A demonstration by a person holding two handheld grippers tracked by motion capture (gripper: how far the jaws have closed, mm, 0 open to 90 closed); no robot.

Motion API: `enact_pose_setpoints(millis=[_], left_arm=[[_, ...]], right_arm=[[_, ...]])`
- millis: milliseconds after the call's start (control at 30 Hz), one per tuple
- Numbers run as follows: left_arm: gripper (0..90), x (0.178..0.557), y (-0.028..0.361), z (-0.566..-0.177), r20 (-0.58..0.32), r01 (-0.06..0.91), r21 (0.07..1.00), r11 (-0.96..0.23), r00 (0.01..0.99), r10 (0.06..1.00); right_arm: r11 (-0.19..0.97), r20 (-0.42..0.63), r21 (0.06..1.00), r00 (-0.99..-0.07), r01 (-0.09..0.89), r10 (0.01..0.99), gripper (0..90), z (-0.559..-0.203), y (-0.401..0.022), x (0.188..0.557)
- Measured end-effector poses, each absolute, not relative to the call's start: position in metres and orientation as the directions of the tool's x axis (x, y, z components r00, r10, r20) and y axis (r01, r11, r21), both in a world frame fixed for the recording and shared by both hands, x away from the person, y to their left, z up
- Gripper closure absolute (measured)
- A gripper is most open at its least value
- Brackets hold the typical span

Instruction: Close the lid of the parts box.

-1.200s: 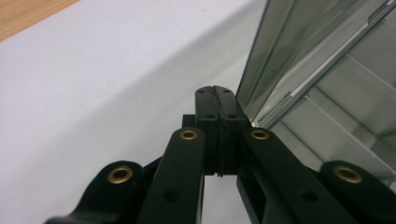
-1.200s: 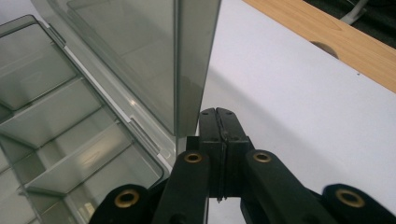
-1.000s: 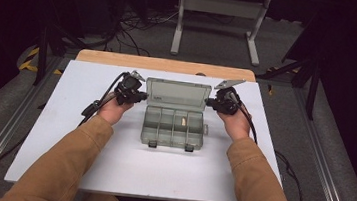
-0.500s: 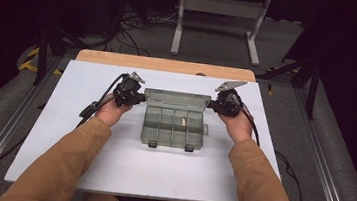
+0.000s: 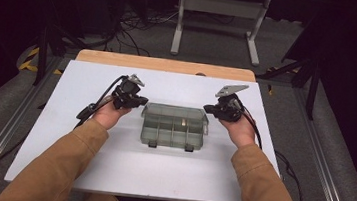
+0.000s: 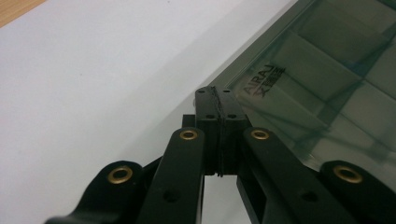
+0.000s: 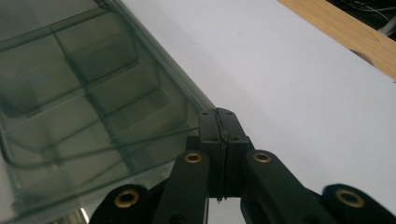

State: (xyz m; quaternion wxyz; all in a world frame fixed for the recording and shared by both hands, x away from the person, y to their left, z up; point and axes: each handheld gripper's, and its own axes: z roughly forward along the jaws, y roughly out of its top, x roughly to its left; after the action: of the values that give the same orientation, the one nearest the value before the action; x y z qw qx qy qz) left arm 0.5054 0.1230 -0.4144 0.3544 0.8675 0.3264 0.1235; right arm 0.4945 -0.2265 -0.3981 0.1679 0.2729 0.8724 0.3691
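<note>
A clear smoky plastic compartment box sits mid-table on the white board. Its hinged lid is tilted low over the compartments; whether it rests fully down I cannot tell. My left gripper is shut with nothing between its jaws, its tip at the lid's back left corner. In the left gripper view the shut left gripper meets the lid edge. My right gripper is shut at the back right corner. The right gripper view has the shut right gripper beside the lid.
Two black latches stick out at the box's front. A wooden strip borders the board's far edge. Beyond it on the floor are a grey metal stand and loose cables. Rails run along both table sides.
The lid stood upright behind the box a second ago and has swung down over the compartments. Both grippers came slightly toward the person with it.
</note>
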Motion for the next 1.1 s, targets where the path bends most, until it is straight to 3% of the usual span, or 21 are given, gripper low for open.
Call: enact_pose_setpoints(millis=[400,1100], left_arm=[[87.4,0.489,0.128,-0.402,-0.098,0.477,0.684,-0.553,0.810,0.578],[87.5,0.448,0.131,-0.395,-0.093,0.424,0.678,-0.600,0.860,0.502]], right_arm=[[0.572,-0.082,0.752,-0.816,0.326,0.572,90.0,-0.385,-0.231,0.468],[0.603,-0.063,0.744,-0.868,0.288,0.492,90.0,-0.383,-0.217,0.426]])
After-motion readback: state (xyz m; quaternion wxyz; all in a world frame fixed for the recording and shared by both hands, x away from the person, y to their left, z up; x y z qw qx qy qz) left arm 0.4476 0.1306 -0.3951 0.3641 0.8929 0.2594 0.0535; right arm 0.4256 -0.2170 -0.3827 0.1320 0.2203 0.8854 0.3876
